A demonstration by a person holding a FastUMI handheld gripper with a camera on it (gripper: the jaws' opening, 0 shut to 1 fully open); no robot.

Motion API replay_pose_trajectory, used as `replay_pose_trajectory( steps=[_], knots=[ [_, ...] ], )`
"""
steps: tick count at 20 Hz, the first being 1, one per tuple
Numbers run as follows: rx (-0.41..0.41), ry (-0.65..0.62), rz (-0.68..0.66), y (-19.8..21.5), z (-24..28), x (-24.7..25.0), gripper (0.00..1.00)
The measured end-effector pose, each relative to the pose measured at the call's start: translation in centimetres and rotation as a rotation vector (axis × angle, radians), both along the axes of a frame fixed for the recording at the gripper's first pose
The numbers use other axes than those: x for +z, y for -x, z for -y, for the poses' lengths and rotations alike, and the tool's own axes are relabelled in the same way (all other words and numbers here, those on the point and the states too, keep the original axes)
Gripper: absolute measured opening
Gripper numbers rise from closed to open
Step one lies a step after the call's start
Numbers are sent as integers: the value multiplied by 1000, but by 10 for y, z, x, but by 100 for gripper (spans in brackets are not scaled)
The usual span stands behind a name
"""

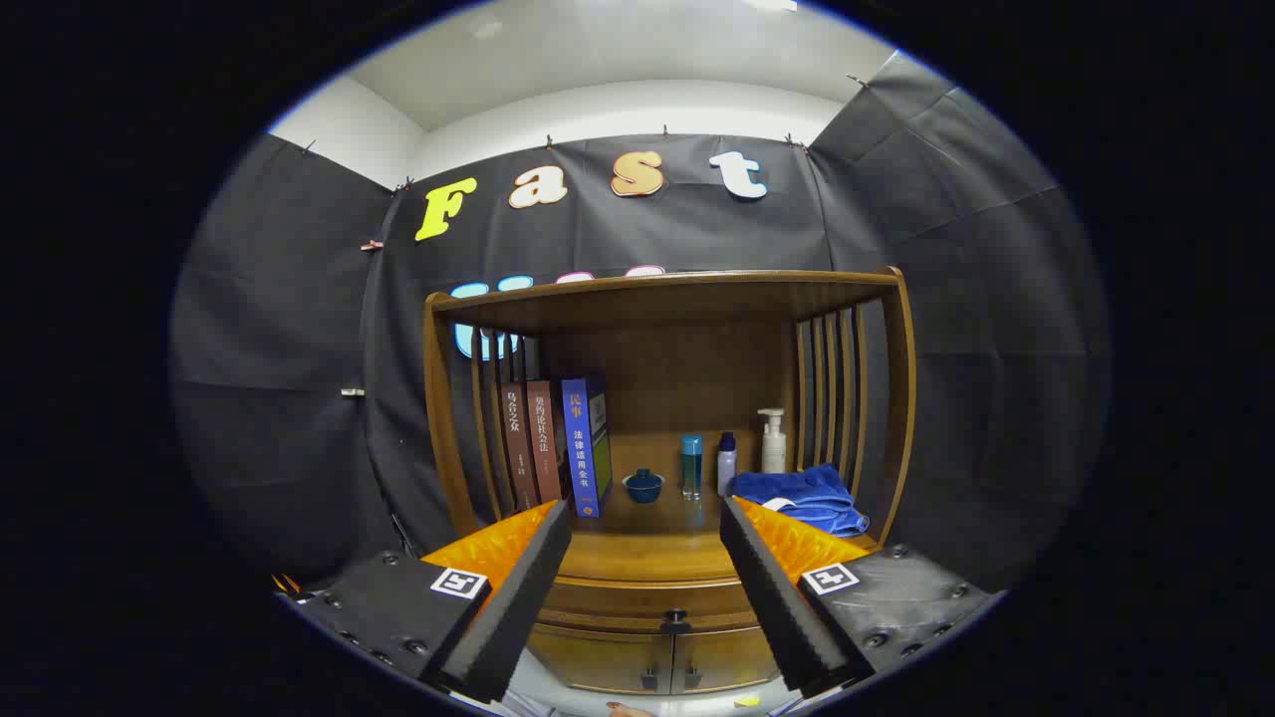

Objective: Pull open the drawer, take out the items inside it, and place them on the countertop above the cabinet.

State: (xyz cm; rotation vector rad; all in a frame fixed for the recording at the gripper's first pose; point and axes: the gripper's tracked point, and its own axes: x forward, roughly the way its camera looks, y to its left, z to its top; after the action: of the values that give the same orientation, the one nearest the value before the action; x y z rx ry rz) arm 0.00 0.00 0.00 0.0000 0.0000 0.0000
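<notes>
Gripper view: gripper [645, 518] jaws spread apart, empty, short of the closed drawer [652, 603] and its knob [675, 619].

The cabinet [901, 398] is glossy warm brown wood, its drawer [657, 602] carrying a dark knob [675, 619]. On the desk [652, 553] stand two reddish-brown books [530, 443] and a blue book [586, 448] at far left, a dark teal lidded cup [643, 485], a teal-capped bottle [691, 466], a white pump bottle [773, 441], and a royal-blue towel [802, 495] at right.

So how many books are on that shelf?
3. A brown book, a second brown one and a blue one stand side by side, left of the bowl. None look hidden.
</notes>
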Motion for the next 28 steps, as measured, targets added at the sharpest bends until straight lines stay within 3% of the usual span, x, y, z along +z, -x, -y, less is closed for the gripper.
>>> replay_pose_trajectory(
  steps=[28],
  knots=[
    [0, -5, -14, -4, -1, -7, 99]
  ],
)
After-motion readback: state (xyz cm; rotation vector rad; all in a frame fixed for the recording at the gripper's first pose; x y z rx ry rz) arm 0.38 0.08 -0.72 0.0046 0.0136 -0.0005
